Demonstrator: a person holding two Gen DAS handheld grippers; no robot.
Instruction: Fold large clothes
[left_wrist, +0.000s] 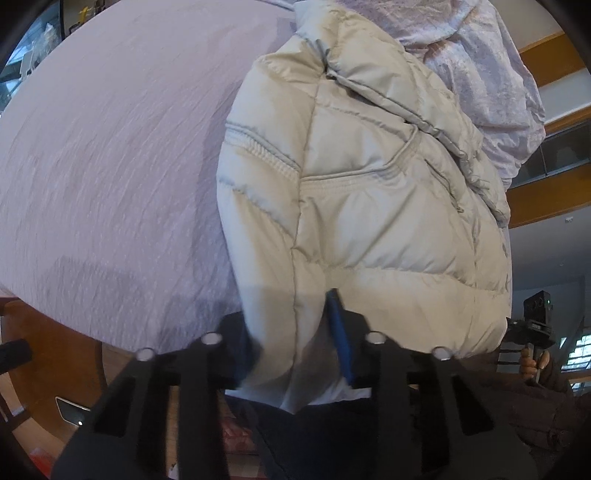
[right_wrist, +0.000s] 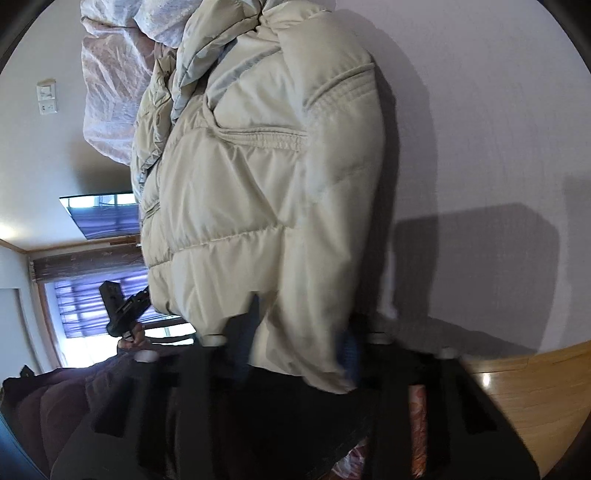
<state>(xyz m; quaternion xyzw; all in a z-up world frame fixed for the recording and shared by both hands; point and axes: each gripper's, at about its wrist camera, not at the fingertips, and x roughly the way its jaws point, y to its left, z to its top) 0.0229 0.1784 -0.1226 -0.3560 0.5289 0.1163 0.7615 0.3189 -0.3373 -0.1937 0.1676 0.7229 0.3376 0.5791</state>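
Your left gripper (left_wrist: 295, 332) has its fingers (left_wrist: 340, 332) clamped on the lower edge of the cream puffer jacket (left_wrist: 369, 184), which lies on the pale lilac bed sheet (left_wrist: 110, 147) from 6 o'clock up toward 12, and this view alone shows your right hand (left_wrist: 532, 363) around a black handle at 4 o'clock. Your right gripper (right_wrist: 299, 347) likewise pinches the jacket's (right_wrist: 266, 184) hem between blurred fingers (right_wrist: 349, 350), and only here do you see a wall switch plate (right_wrist: 47, 96) at 10 o'clock, a dark screen (right_wrist: 107, 214) at 9 and the curtained window (right_wrist: 74, 306) below it. No brand, label or lettering can be read in either view.
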